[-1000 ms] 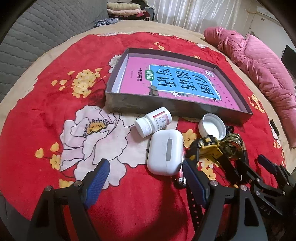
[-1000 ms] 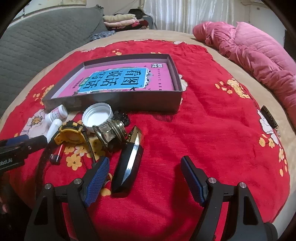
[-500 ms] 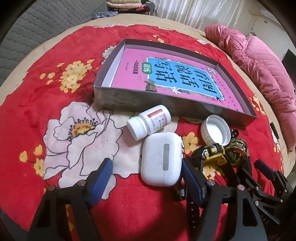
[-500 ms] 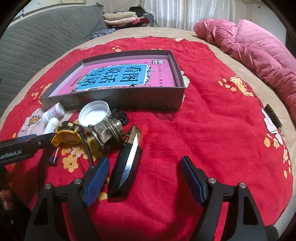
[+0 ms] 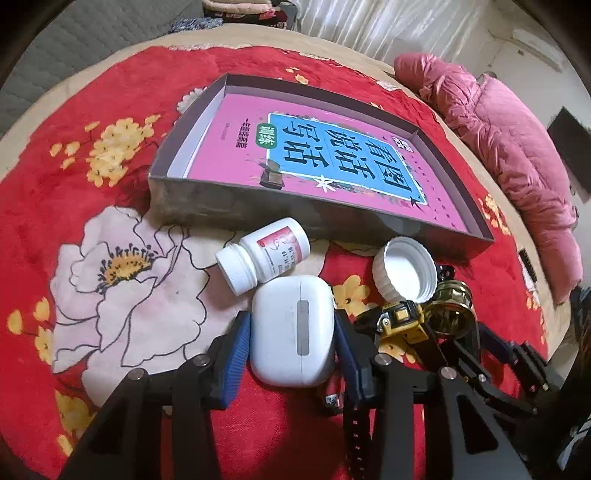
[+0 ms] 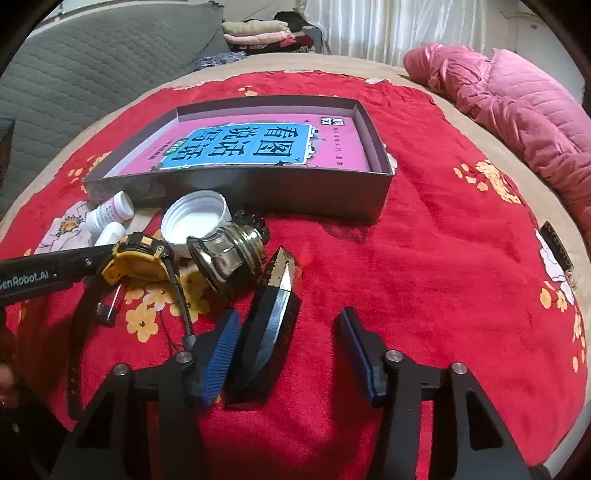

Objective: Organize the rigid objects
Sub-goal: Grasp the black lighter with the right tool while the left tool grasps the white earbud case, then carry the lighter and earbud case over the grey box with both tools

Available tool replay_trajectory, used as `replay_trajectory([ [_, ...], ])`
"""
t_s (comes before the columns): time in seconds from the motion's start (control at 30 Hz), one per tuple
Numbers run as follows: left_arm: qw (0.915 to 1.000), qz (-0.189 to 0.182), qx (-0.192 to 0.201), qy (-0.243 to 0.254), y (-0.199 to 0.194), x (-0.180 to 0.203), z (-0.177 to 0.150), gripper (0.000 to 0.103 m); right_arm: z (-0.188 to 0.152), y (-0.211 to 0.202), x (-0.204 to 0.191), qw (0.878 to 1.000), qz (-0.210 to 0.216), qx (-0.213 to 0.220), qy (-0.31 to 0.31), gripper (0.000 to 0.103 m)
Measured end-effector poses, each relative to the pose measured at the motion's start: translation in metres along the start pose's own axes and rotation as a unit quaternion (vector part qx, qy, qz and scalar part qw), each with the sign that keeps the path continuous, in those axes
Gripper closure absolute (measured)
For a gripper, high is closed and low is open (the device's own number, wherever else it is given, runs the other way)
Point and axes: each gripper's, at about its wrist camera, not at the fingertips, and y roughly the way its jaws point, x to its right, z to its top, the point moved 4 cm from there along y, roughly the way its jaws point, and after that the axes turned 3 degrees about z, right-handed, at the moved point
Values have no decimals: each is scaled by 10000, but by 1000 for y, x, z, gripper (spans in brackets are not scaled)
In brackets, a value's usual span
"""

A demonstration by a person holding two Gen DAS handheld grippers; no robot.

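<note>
A white earbud case (image 5: 295, 328) lies on the red flowered blanket, and my left gripper (image 5: 290, 319) is closing with both blue pads against its sides. Just behind it lie a white pill bottle (image 5: 266, 254), a white cap (image 5: 402, 273), a yellow-black watch (image 5: 399, 321) and a brass-coloured fitting (image 5: 448, 314). In the right wrist view a black faceted case (image 6: 269, 332) lies between the closing jaws of my right gripper (image 6: 288, 317). Its left pad sits beside the case; the right pad stands clear of it. A dark open box (image 5: 258, 210) holding a pink book (image 5: 332, 155) sits behind.
A pink quilted jacket (image 6: 517, 107) lies at the far right of the bed. A grey padded sofa back (image 6: 92, 74) and folded clothes (image 6: 258, 31) stand behind. A small dark strip (image 6: 557, 243) rests on the blanket near the right edge.
The left gripper moved forward and down, and its jaws narrowed onto the white earbud case. The right gripper's jaws narrowed around the black faceted case, which has not moved.
</note>
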Motion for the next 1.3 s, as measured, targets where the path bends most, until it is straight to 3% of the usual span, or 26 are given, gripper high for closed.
replay_trajectory([
  [0.1,10000,-55,13,-63,1,-2,-1,59,-1,1,-2,10000,49,12,-72,68],
  [0.3,9999,-112,-18,-100,0,-3,-3,59,0,0,3,9999,129,48,32,79],
  [0.7,9993,-261,86,-239,-18,-9,-11,59,3,-10,16,9994,123,207,239,80],
  [1.3,9966,-53,791,245,-56,5,3,59,25,-44,19,9946,211,970,297,80],
])
